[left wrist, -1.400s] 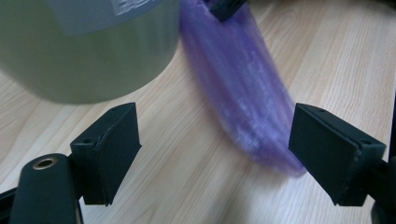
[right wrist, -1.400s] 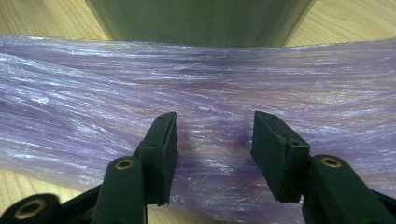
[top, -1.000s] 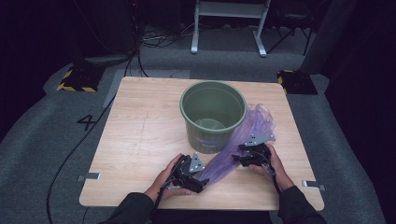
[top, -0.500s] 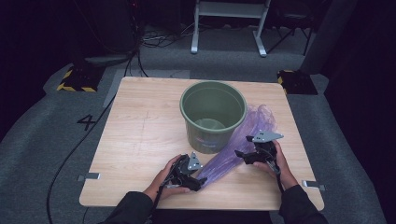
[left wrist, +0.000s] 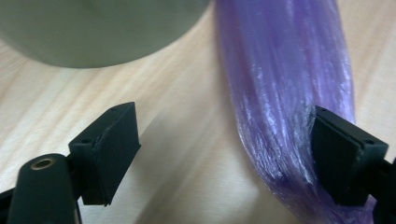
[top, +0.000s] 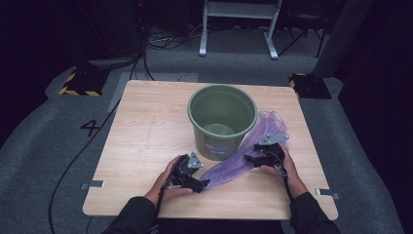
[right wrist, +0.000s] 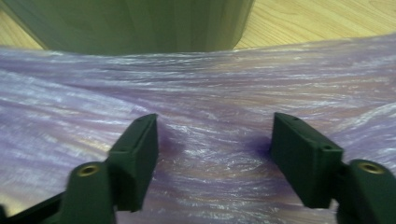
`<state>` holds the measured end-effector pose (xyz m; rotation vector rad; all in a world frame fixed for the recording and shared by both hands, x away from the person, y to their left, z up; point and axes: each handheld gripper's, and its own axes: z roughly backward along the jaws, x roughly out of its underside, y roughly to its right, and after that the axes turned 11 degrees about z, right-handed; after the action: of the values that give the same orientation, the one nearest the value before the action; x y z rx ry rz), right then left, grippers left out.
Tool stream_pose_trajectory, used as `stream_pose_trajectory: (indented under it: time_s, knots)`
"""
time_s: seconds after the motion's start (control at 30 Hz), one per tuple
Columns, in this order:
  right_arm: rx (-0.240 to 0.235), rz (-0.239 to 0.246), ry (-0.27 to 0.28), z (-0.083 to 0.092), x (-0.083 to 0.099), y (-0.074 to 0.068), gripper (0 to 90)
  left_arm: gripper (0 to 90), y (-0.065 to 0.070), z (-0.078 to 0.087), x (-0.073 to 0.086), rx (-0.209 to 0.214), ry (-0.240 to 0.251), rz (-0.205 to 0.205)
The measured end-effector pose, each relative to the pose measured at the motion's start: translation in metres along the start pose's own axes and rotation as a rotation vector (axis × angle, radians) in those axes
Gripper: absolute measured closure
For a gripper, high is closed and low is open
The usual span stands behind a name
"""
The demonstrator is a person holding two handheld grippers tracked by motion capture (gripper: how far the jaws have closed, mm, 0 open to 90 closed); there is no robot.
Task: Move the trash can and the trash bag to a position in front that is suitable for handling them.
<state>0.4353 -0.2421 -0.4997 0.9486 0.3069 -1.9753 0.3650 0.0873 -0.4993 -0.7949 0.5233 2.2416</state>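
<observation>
Purple plastic bag (top: 243,156): thin, translucent, creased lengthwise, lying stretched on the table (top: 141,131) beside the green bucket (top: 222,119). Left gripper (top: 197,183) open, one pad apparently touching the gathered end. Right gripper (top: 253,158) open, jaws astride the film, just closing.

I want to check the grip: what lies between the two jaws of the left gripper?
Mostly bare wooden table. In the left gripper view, the purple plastic bag lies against one jaw only, and the left gripper stands open.
</observation>
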Motion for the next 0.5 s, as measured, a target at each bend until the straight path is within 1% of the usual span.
stream_pose_trajectory:
  time_s: [0.03, 0.07, 0.1, 0.13, 0.17, 0.2, 0.23, 0.27, 0.3, 0.33, 0.37, 0.4, 0.47, 0.5]
  knots:
    - [-0.001, 0.000, 0.001, 0.001, 0.000, 0.000, 38.9, 15.0, -0.002, 0.000, -0.001, -0.007, 0.002, 0.004]
    - [-0.010, 0.010, -0.002, 0.004, 0.001, -0.001, 48.8, 15.0, -0.005, -0.001, -0.002, -0.013, 0.007, 0.015]
    - [-0.010, 0.013, -0.003, 0.005, 0.001, -0.002, 52.8, 15.0, -0.007, -0.002, -0.003, -0.014, 0.010, 0.017]
    - [-0.010, 0.013, -0.003, 0.005, 0.001, -0.002, 52.8, 14.9, -0.007, -0.002, -0.003, -0.014, 0.010, 0.017]
    - [-0.015, 0.011, 0.006, 0.007, 0.003, -0.003, 61.1, 14.8, -0.010, -0.004, -0.004, -0.018, 0.021, 0.025]
    - [-0.015, 0.008, 0.011, 0.008, 0.004, -0.003, 65.5, 14.8, -0.010, -0.004, -0.004, -0.018, 0.021, 0.025]
    - [-0.017, 0.005, 0.012, 0.009, 0.005, -0.004, 70.1, 14.8, -0.013, -0.006, -0.006, -0.030, 0.030, 0.019]
    - [-0.017, 0.005, 0.012, 0.009, 0.005, -0.004, 70.1, 14.9, -0.013, -0.006, -0.006, -0.030, 0.030, 0.019]
    - [-0.019, 0.006, 0.011, 0.010, 0.005, -0.004, 73.5, 14.9, -0.014, -0.006, -0.007, -0.035, 0.040, 0.007]
    - [-0.024, 0.008, 0.013, 0.011, 0.006, -0.004, 76.8, 14.9, -0.014, -0.007, -0.008, -0.045, 0.040, 0.001]
    - [-0.025, -0.004, 0.016, 0.012, 0.008, -0.003, 80.6, 15.3, -0.013, -0.006, -0.009, -0.052, 0.048, -0.005]
    - [-0.025, -0.016, 0.020, 0.013, 0.009, -0.002, 82.5, 15.6, -0.013, -0.005, -0.010, -0.053, 0.059, -0.010]
    - [-0.009, -0.016, 0.019, 0.014, 0.010, -0.001, 84.0, 15.7, -0.010, 0.002, -0.012, -0.049, 0.085, -0.023]
    - [0.003, -0.020, 0.019, 0.015, 0.011, 0.000, 84.7, 15.7, -0.009, 0.006, -0.012, -0.050, 0.089, -0.026]
